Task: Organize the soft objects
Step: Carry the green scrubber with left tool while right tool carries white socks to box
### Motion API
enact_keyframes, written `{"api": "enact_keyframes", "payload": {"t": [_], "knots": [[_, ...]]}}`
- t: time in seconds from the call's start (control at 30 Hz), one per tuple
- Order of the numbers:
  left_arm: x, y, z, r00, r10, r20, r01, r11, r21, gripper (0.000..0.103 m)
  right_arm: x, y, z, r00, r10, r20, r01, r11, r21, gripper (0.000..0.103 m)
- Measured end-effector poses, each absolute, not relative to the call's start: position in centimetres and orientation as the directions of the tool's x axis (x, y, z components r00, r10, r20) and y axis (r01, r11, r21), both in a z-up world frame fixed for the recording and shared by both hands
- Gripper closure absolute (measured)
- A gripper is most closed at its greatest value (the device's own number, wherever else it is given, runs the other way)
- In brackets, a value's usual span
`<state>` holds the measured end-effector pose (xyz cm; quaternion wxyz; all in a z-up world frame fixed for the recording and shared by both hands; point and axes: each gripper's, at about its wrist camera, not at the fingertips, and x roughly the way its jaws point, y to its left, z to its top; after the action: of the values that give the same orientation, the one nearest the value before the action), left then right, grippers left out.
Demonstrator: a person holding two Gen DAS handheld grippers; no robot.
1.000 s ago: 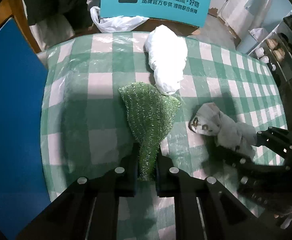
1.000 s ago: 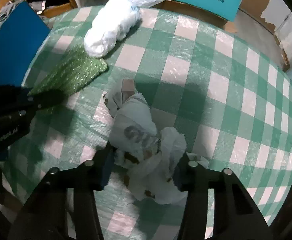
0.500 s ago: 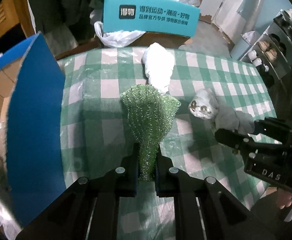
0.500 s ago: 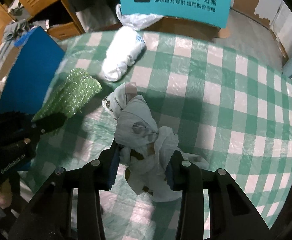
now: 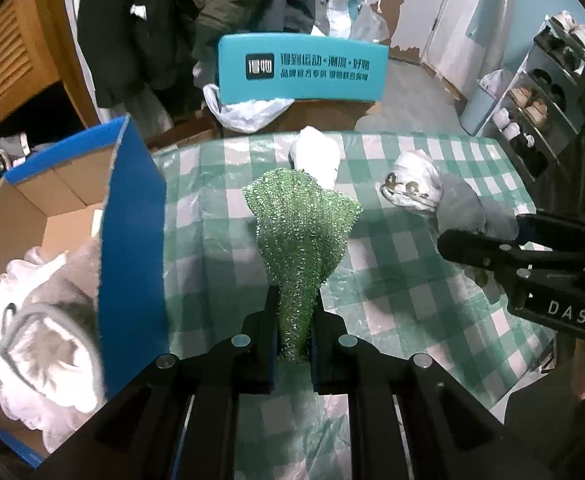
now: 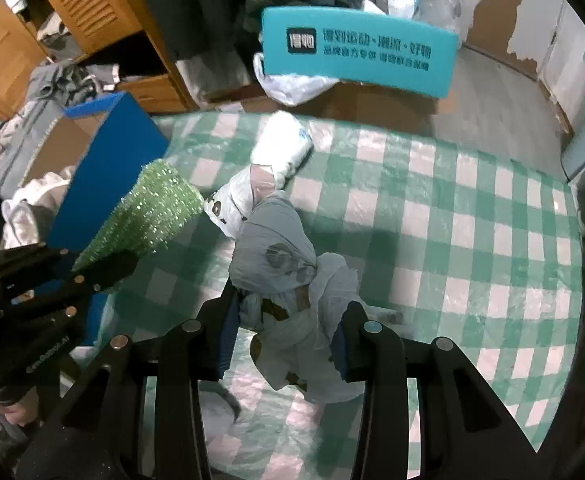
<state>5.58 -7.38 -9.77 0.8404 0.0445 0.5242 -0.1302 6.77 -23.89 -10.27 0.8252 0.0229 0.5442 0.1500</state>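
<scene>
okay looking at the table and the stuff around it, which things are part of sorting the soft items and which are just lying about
Part of the job:
- green sparkly cloth, pinched in the left claw
- grey-white patterned cloth, held in the right claw
- white bundle on the checked tablecloth
- blue cardboard box, soft things already inside

Just lying about:
- teal sign
- plastic bag
- shoe rack
- hanging dark coats
</scene>
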Motion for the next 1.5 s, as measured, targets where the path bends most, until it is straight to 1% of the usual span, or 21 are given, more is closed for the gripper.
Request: {"api": "enact_keyframes", "payload": {"t": [0.33,0.77,1.17,1.5], "knots": [[4.4,-6.1,-6.7,0.487,-0.151,-0.860,0.257,0.966,-0.025,0.092,6.4,-22.7,-6.7,0.420,0.310,-0.853,-0.261,0.941,0.213,0.066],[4.1,-3.2,-3.8,0.546,-0.145,-0.825,0.209,0.977,-0.033,0.092,6.4,-19.9,-3.4,0.454,0.356,-0.817,-0.335,0.918,0.213,0.066],[5.0,1.6,-1.7,0.598,-0.075,-0.798,0.119,0.993,-0.004,0.092,7.7,-15.3,-1.0,0.460,0.400,-0.793,-0.411,0.887,0.209,0.066],[5.5,6.4,-1.3,0.607,-0.030,-0.794,0.029,0.999,-0.016,0.092,9.2,-10.7,-0.2,0.431,0.437,-0.790,-0.468,0.856,0.218,0.066]]}}
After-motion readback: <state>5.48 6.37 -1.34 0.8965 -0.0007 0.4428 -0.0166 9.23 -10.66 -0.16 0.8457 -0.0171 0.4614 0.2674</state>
